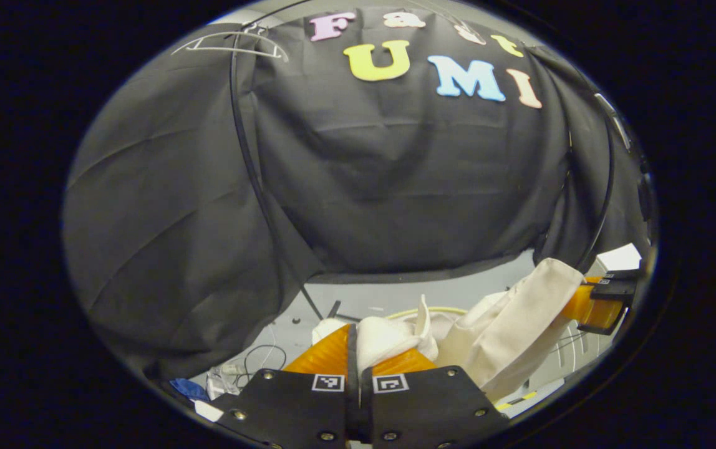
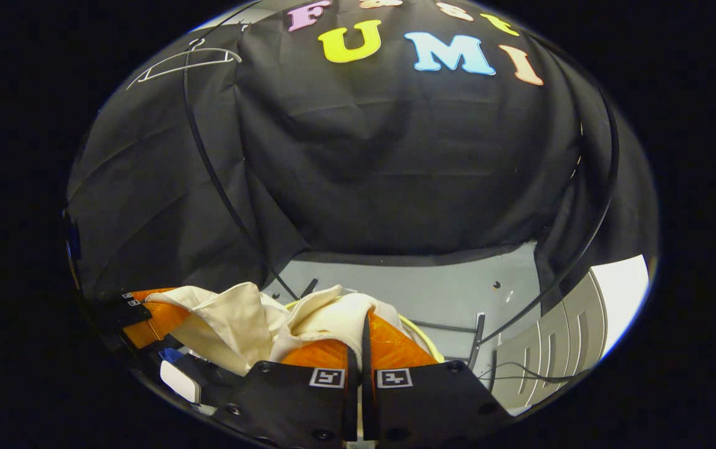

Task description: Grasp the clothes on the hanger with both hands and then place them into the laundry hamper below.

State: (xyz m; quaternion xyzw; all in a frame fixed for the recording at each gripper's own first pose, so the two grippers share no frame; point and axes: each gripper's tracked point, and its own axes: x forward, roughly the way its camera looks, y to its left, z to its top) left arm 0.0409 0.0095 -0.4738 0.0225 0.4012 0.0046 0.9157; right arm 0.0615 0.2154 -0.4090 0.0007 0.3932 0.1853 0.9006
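Clenched on a bunched fold of the cream garment [image 1: 389, 340], the left gripper [image 1: 358, 358] was seen at the bottom of the left gripper view, its jaws pinching the cloth between them. At the bottom of the right gripper view the right gripper [image 2: 363, 349] was likewise closed on another fold of the same garment [image 2: 333, 315]. The cloth was thus held at two ends, presumably so that it could be carried spread and lowered without trailing. It hung low between the grippers, well below the bare white hanger [image 1: 233, 45] left high on the rack's dark pole [image 1: 249, 162]. A yellow rim [image 2: 423, 340] was glimpsed just beyond the cloth, judged to be the hamper's edge, though this could not be told for certain. Cables [image 1: 264, 357] lay on the pale floor [image 2: 408, 293] behind
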